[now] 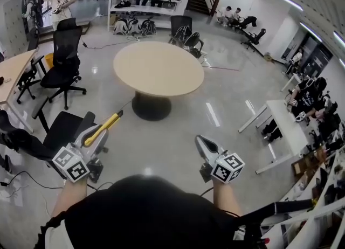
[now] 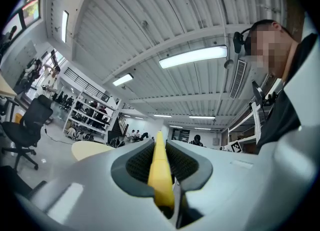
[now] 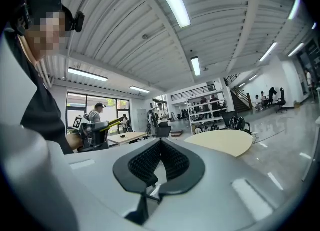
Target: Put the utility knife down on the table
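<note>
Shiny grey floor [image 1: 178, 135] spreads all around you in a big, bright room. One round table [image 1: 158, 69] with a pale top stands out in the middle. Black chairs [image 1: 62, 64] sit off at 10 o'clock.

Your left gripper [image 1: 97, 135] has the utility knife [image 1: 110, 121]. Its jaws are pinching the knife from both sides, with the dark pads pressed flat on the yellow handle. The knife sticks out past the jaw tips. Its long line runs away from you toward about 2 o'clock in the head view. It is up in the air over the floor and is not on the table yet.

From the left gripper, the table lies between 1 and 2 o'clock. So the knife already points almost at the table's near edge. The table is well apart from the jaws, with bare floor in between. I think you need to go forward before you can lower the knife onto the top.

Your right gripper [image 1: 202, 143] holds nothing, and its jaws are pressed together. From it, the table sits at about 11 o'clock. Both grippers look about the same way off from the table. The left one has the knife, so this move is for the left one.

The knife is long, thin and bright yellow, and it looks hard and smooth. Its far tip is too small to tell if the blade is out, so I would lay it down flat and gently.
</note>
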A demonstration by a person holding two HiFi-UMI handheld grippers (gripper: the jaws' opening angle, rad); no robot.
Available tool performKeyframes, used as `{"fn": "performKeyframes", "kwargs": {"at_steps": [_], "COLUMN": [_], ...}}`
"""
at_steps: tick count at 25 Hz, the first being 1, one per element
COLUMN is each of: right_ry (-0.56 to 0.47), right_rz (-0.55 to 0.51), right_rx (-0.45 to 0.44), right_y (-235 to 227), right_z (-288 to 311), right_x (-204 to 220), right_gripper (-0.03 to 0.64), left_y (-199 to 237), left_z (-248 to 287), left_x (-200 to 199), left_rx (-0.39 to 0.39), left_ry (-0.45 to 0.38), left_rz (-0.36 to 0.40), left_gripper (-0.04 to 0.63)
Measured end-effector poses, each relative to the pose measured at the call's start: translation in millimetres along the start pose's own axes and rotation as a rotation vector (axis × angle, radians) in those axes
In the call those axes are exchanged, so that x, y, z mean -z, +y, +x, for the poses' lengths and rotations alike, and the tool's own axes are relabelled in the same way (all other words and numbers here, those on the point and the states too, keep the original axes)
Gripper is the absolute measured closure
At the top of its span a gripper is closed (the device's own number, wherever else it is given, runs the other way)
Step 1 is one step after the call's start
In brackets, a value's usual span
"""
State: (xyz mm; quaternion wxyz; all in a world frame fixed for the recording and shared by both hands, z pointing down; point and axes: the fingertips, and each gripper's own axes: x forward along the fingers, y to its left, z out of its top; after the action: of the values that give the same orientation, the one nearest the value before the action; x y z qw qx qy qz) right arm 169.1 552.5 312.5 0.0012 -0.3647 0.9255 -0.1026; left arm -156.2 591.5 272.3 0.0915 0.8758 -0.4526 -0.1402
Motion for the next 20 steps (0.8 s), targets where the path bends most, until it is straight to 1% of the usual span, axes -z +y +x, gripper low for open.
{"fn": "performKeyframes", "kwargs": {"at_steps": [5,13,17,20], "right_ry": [-0.003,-0.013,-0.031,-0.042], "right_rz": [0.003,0.038,0.069,0.088], "right_rx": [0.013,0.009,0.007,0.013], "right_y": [-17.6,-58.9,-77.7,-85.1], "right_z": [-35.4,-96.3,-123.8,-133.9], "right_x": [5.1,14.0,21.1,23.4], "right_gripper": [0.603,0.603,0.603,0.603], "left_y": [-30.0,-84.2,-112.0,-121.5], "left_z": [24.1,64.8,83.1,92.1], "left_x": [14.4,46.4,56.5,59.2], "left_rx": [0.033,0.039,0.051,0.060], "left_ry": [0.014,0.038,0.051,0.065], "left_rz": [-0.003,-0.035,-0.025,-0.017], "left_gripper": [0.529,0.529,0.529,0.529]}}
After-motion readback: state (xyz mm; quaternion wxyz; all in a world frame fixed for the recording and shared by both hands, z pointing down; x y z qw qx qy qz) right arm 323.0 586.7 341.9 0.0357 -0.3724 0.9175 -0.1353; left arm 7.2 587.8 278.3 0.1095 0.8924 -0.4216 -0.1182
